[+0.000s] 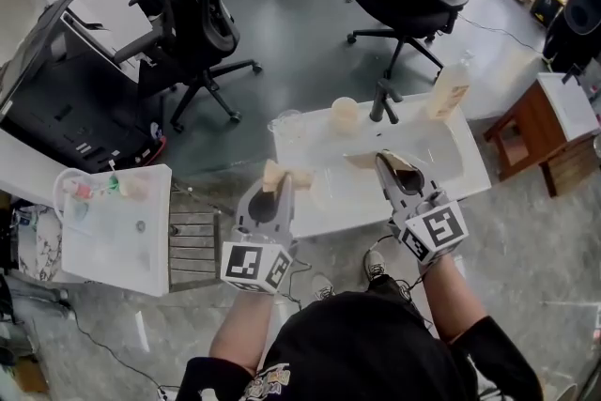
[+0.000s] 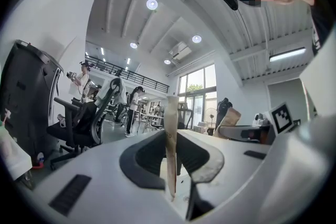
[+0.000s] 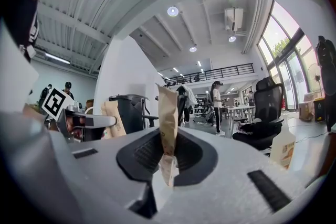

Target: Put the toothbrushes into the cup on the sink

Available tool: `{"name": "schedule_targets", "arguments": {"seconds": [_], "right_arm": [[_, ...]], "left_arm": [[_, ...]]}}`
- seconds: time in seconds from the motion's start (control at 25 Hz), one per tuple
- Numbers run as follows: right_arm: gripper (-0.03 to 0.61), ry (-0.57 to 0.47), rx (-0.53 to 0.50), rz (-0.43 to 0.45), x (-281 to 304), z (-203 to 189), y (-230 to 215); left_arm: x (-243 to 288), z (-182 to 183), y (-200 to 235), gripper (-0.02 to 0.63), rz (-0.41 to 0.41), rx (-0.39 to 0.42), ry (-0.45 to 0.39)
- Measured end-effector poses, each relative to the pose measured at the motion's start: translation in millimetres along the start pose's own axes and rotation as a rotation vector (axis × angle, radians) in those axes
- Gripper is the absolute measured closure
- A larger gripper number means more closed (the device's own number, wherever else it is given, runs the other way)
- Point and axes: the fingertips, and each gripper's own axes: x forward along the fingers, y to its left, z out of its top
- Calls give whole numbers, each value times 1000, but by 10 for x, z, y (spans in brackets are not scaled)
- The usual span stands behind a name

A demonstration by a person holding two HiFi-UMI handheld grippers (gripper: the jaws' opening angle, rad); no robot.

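Left gripper (image 1: pixel 273 186) has its jaws drawn narrow on a flat tan paper toothbrush packet (image 2: pixel 171 134), which stands on edge between the pads and pokes out past the tips. Right gripper (image 1: pixel 392 166) is likewise closed narrow on a second tan paper toothbrush packet (image 3: pixel 167 113), upright between its pads, the lower end crumpled. Both grippers point level and sit side by side over the front part of the white sink top (image 1: pixel 331 194), the left one at its front left edge, the right one over the basin.

At the back edge stands the pale cream cup (image 1: pixel 345 114), apart from both packets and just left of the dark faucet (image 1: pixel 383 100). A clear tumbler (image 1: pixel 285 124) stands near the back left corner, and a pale bottle with a tan label (image 1: pixel 449 89) stands at the back right.

Beyond the sink top, on the grey floor, are two black office chairs (image 1: pixel 202 28). A brown wooden stool (image 1: pixel 537 131) stands to its right and a white tray table (image 1: pixel 117 230) to its left.
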Motion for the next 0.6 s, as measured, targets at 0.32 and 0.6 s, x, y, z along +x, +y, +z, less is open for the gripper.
{"name": "schedule_targets", "arguments": {"seconds": [0.32, 0.6], "right_arm": [[535, -18, -5, 73, 14, 62, -391], [535, -21, -14, 130, 97, 4, -615]], "left_arm": [[188, 39, -259, 557, 70, 28, -35], [330, 13, -450, 557, 109, 46, -33]]}}
